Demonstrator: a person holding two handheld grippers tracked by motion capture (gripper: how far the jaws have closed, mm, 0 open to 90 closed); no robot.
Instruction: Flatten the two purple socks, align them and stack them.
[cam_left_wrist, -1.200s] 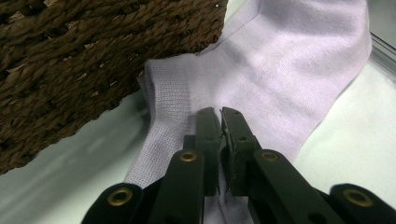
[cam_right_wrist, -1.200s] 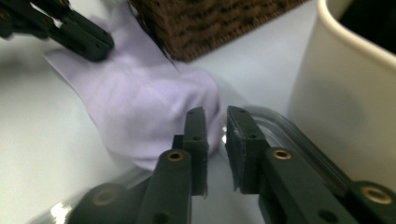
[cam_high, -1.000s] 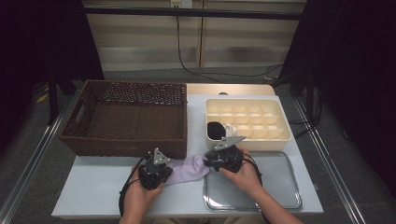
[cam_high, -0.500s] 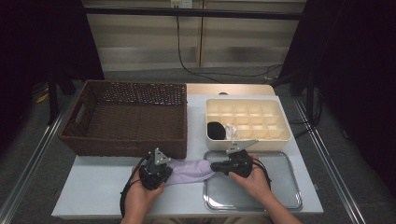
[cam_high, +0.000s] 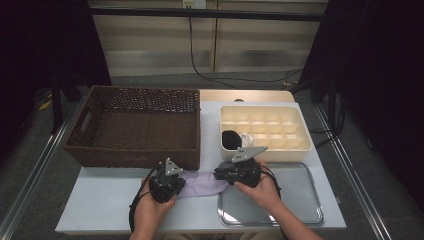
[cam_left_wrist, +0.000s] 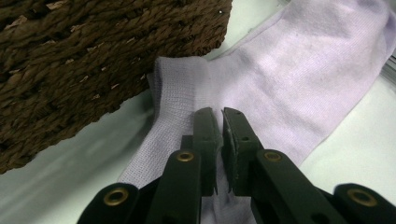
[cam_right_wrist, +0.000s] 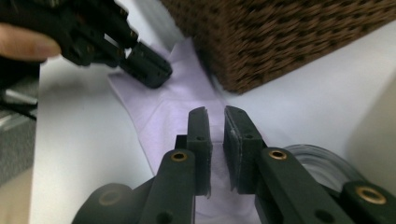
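Left tool (cam_left_wrist: 221, 133) pinches lilac sock (cam_left_wrist: 289, 79) near cuff, jaws nearly together; right tool (cam_right_wrist: 215, 135) likewise at toe end. Sock flat on worktop between my tools, beside basket (cam_high: 135, 125). Keep both grips firm, pull evenly.

surface: white table (cam_high: 100, 210) | far-left of grippers: wicker basket (cam_high: 135, 127) | far-right: cream divided box (cam_high: 265, 131) | under right gripper (cam_high: 220, 175): metal tray (cam_high: 300, 200) | between grippers: lilac sock (cam_high: 202, 182)

— Where are the hands?
— Both forearms enter from the bottom edge; the left gripper (cam_high: 176, 186) and right gripper (cam_high: 218, 174) sit low, close together, tips facing.
— And the jaws?
— Each pair nearly closed, a narrow slit between.
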